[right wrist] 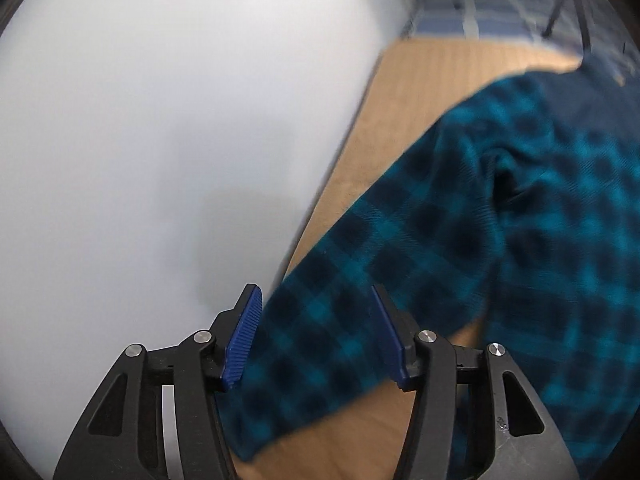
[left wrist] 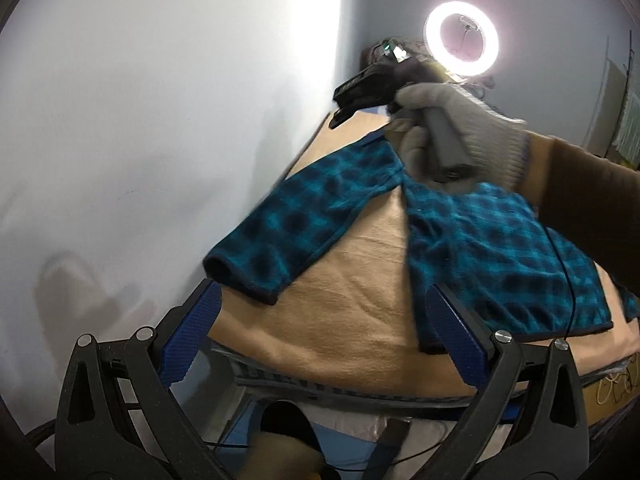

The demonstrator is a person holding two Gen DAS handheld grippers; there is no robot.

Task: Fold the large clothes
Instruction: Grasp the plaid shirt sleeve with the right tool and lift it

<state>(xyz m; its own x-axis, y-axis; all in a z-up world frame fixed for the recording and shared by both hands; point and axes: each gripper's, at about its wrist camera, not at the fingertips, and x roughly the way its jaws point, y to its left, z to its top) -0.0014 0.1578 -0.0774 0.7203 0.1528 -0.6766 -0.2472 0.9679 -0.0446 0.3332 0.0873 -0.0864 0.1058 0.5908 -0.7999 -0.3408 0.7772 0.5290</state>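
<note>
- Plaid fleece garment point(right wrist: 460, 240): rendered soft by motion blur throughout the right wrist view; its right portion is cut off by the frame edge, so the full outline cannot be made out.
- Same garment in the left wrist view: the upper middle is covered by a gloved hand point(left wrist: 448, 120) and the right side by a brown sleeve point(left wrist: 580, 184).
- Right gripper point(right wrist: 316, 332): whether its pads touch the garment's sleeve lying between them cannot be determined through the blur.
- Device held in the gloved hand point(left wrist: 368, 84): its far end is washed out by the ring light point(left wrist: 462, 38); its fingertips cannot be seen.
- Items under the table edge point(left wrist: 360, 396): dark, partly hidden, not identifiable.
</note>
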